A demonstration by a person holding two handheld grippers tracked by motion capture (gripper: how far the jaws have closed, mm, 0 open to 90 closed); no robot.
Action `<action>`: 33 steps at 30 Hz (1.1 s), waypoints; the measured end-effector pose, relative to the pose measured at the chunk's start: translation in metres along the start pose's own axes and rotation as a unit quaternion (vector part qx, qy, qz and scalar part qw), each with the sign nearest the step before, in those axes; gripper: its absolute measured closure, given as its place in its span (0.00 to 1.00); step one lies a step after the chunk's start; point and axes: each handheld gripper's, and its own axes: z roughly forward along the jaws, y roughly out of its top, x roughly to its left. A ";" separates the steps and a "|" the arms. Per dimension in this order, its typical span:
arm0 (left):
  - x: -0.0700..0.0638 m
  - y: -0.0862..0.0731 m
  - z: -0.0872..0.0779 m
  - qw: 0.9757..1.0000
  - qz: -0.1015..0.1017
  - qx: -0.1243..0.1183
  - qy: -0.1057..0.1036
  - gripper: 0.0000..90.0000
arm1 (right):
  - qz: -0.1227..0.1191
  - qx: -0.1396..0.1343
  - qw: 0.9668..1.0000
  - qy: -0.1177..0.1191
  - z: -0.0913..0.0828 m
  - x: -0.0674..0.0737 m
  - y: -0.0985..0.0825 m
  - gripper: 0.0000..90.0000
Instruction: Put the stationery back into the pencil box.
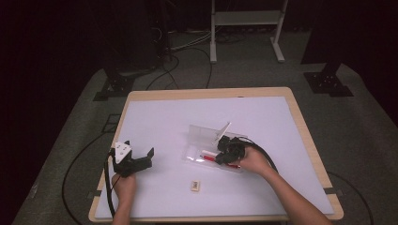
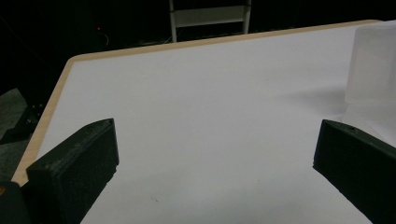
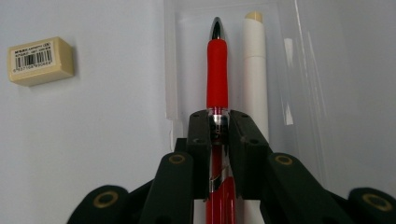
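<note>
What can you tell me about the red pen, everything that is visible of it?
The red pen has a red grip sleeve, a shiny silver cone tip and a clear band behind the grip; it looks like plastic. It lies flat inside the open clear case, parallel to a white pen beside it. The right claw is shut on its barrel just behind the grip.

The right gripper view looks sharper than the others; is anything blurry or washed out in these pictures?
Right gripper view: the red pen with silver tip is crisp, and the clear plastic case shows pale glare streaks. Left gripper view: the near black jaws are soft. High view: dim, with dark surroundings.
</note>
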 end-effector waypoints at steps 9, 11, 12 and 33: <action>0.000 0.000 0.000 1.000 0.000 0.000 0.000 0.00 | 0.002 -0.016 1.000 0.002 -0.006 0.001 0.000 0.84; 0.000 0.000 0.000 1.000 0.000 0.000 0.000 0.00 | 0.003 -0.022 1.000 0.000 -0.009 0.002 0.000 0.83; 0.000 0.000 0.000 1.000 0.000 0.000 0.000 0.00 | 0.002 -0.024 1.000 -0.001 -0.011 0.002 0.000 0.83; 0.000 0.000 0.000 1.000 0.001 0.002 0.001 0.00 | -0.026 -0.061 0.998 0.009 -0.035 0.035 0.001 0.69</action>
